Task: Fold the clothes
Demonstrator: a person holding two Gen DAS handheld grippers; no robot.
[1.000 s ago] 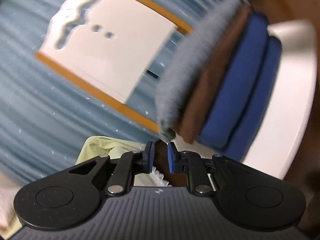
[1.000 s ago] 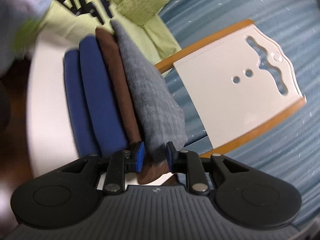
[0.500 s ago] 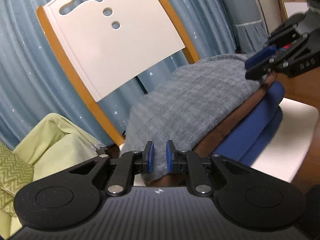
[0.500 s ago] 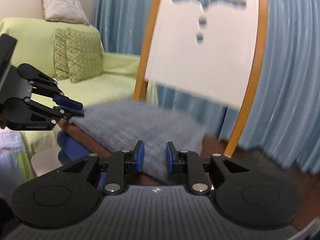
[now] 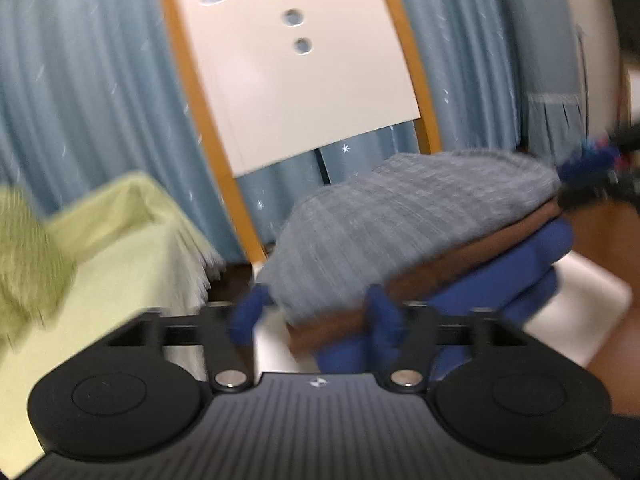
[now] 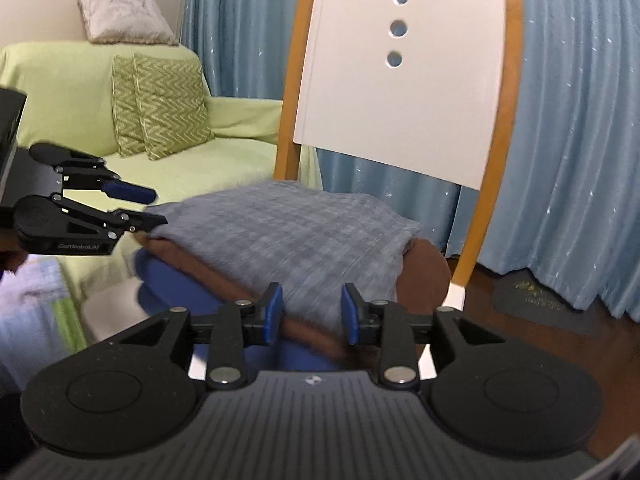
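Observation:
A stack of folded clothes sits on a white chair seat point(image 5: 576, 304): a grey knit piece point(image 5: 400, 224) on top, a brown piece point(image 5: 472, 248) under it, blue pieces point(image 5: 516, 264) at the bottom. The stack also shows in the right wrist view, with the grey piece point(image 6: 288, 236) uppermost. My left gripper point(image 5: 316, 316) is open, its fingers just short of the stack's near corner. My right gripper point(image 6: 312, 314) is open at the opposite side, holding nothing. The left gripper point(image 6: 140, 208) shows in the right wrist view at the stack's far left corner.
The chair's white backrest with orange edges point(image 6: 404, 72) rises behind the stack. Blue curtains point(image 6: 568, 140) hang behind. A light green sofa point(image 6: 224, 132) with patterned cushions point(image 6: 160, 104) stands to the left. Dark wood floor point(image 6: 520, 300) lies below.
Both grippers have opened and let go of the stack, which now rests flat on the chair seat. The left gripper has backed off slightly.

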